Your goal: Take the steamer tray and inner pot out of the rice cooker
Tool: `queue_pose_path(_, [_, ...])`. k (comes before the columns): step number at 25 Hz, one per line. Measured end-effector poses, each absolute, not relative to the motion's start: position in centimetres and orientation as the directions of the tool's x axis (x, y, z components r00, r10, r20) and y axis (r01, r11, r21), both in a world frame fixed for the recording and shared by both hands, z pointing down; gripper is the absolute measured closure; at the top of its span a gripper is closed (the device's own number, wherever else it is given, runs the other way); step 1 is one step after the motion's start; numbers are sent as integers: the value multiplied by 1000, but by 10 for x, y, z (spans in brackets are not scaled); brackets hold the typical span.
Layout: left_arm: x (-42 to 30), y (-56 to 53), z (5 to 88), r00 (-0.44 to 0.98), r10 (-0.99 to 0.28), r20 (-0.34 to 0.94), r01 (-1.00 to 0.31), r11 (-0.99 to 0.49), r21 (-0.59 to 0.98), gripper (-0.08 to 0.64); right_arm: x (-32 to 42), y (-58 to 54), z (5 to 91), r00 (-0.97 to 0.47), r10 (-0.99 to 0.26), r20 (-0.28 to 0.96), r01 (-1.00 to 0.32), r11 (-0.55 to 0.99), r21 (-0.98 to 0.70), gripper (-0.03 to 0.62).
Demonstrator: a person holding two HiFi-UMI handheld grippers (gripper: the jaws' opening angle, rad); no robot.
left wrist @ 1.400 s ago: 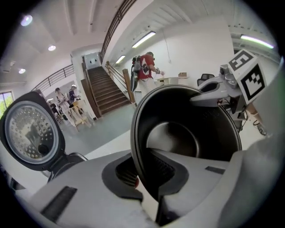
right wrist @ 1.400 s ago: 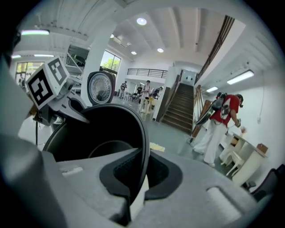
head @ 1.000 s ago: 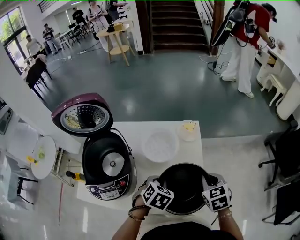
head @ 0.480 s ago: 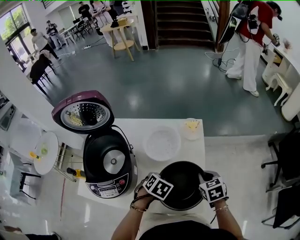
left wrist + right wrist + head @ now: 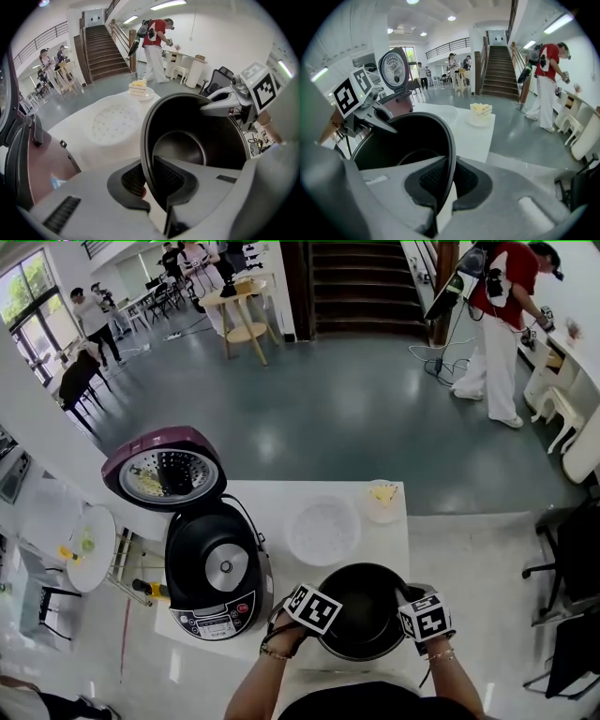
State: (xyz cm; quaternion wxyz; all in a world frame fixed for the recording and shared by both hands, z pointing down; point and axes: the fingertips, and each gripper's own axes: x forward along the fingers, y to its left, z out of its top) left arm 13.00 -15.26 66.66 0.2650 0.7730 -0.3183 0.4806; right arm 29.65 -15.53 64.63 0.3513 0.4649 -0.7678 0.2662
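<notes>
My left gripper (image 5: 149, 177) is clamped on the rim of the inner pot (image 5: 364, 607). In the left gripper view the thin dark wall passes between the two ribbed pads, one pad inside the pot and one outside. My right gripper (image 5: 444, 180) is clamped on the opposite side of the same rim, also with one pad on each side of the wall. The pot is black and its mouth faces up. In the head view it is at the bottom middle of the frame, over the near edge of the white table (image 5: 272, 507). I cannot tell if its bottom touches the table.

Just above the pot in the head view, the white steamer tray (image 5: 322, 529) lies flat on the table, apart from the pot. To the left of it stands the rice cooker (image 5: 217, 573), with a silver disc in the middle of its dark cavity. Its purple lid (image 5: 166, 470) is open and leans toward the upper left. A small dish (image 5: 382, 500) with something yellow on it sits at the far right corner of the table.

Beyond the table is a grey floor. A staircase (image 5: 366, 287) is at the top middle, and a person in a red top (image 5: 497, 306) stands at the upper right.
</notes>
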Motion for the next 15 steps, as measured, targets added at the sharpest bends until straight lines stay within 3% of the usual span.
queue_pose_path(4, [126,-157,661,381,-310,871,-785,-607,127,522,295,-157,643,-303,-558,773,-898,438,-36,572])
queue_pose_path(6, [121,-156,659,362,-361,859,-796,-600,83,521,298,-157,639,-288,-580,762,-901,433,-11,483])
queue_pose_path(8, [113,-154,658,303,-404,863,-800,-601,0,516,300,-157,631,-294,-600,744,-904,428,-12,443])
queue_pose_path(13, [103,-153,655,265,-444,856,-816,-576,-47,472,296,-155,620,-315,-622,717,-895,447,-6,440])
queue_pose_path(15, [100,-156,650,264,-453,851,-814,-578,-55,417,297,-155,618,-307,-626,717,-896,444,5,440])
